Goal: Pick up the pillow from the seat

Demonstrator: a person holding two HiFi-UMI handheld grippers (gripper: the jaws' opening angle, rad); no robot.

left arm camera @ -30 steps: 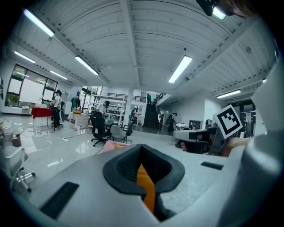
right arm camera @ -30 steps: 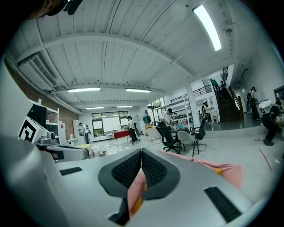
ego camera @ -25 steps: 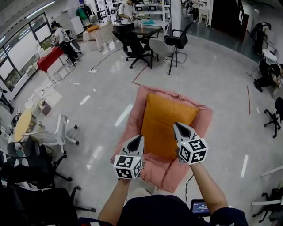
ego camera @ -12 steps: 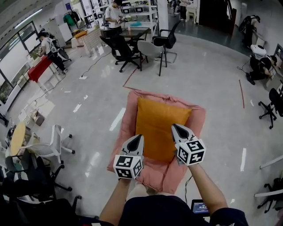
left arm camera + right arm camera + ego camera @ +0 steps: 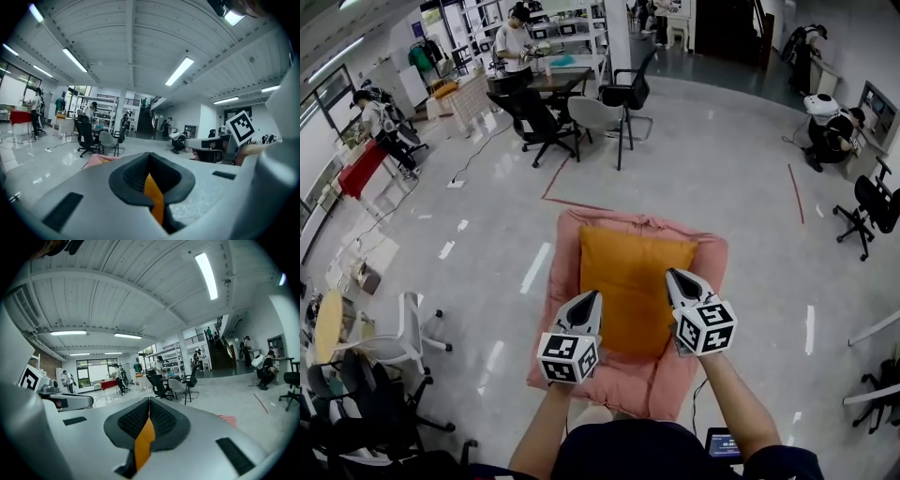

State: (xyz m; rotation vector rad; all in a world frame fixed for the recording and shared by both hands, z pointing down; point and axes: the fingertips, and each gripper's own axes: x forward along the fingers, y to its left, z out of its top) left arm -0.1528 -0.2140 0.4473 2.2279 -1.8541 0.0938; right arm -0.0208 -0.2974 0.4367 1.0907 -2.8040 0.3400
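- Orange pillow sits over the middle of the pink seat, with pink showing all round it. Can't tell from above whether its near edge is off the seat or not.
- Left gripper is at the pillow's near-left corner. Its fingers are clenched, with a sliver of orange fabric pinched between the pads.
- Right gripper is the same deal at the near-right corner: fingers clamped tight on a strip of orange fabric.
- Both grippers point away from the person, over the near end of the seat.
- The seat lies flat on the shiny grey floor.
- Beyond the seat's far end there's a grey office chair, with black chairs just beside it.
- Well off to the seat's left is a white swivel chair.
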